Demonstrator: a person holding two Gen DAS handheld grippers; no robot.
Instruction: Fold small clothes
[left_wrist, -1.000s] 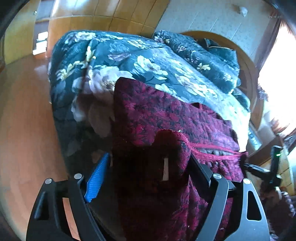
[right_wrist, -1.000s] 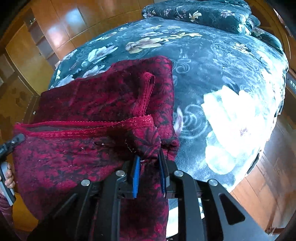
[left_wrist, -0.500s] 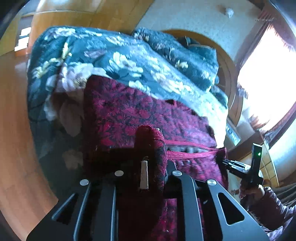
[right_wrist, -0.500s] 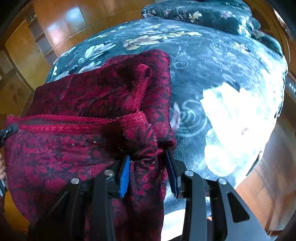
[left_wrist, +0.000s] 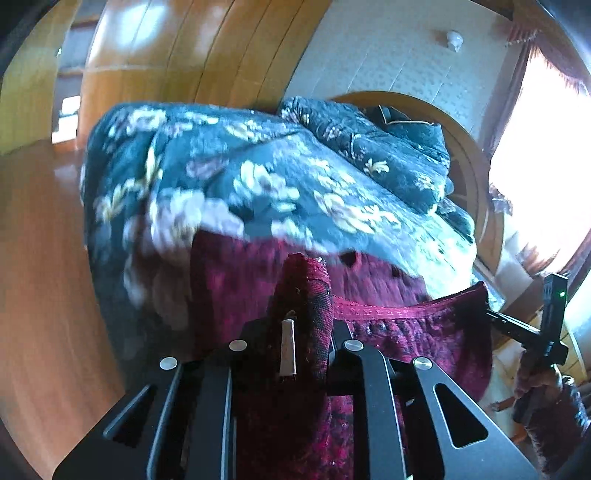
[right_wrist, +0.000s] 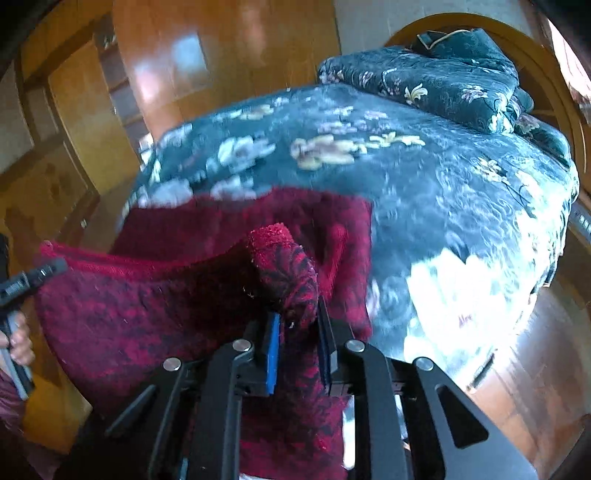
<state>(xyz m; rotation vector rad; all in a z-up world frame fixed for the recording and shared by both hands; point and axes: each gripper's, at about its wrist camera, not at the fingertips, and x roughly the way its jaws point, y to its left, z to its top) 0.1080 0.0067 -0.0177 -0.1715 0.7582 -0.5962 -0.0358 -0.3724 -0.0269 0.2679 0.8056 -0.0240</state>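
A dark red patterned garment with a pink lace waistband hangs between my two grippers at the near edge of the bed; it also shows in the right wrist view. My left gripper is shut on one bunched corner of the waistband, where a small white tag shows. My right gripper is shut on the other bunched corner, blue pads pressing the cloth. Each gripper appears at the edge of the other's view. The garment's lower part hangs down out of sight.
The bed carries a dark teal floral quilt, with folded bedding stacked by the round wooden headboard. Polished wood floor lies on both sides, and wooden cabinets stand beyond. A bright window is at the right.
My left gripper has closed on the waistband corner. Both grippers have lifted the garment up and back off the quilt, so less of it lies on the bed.
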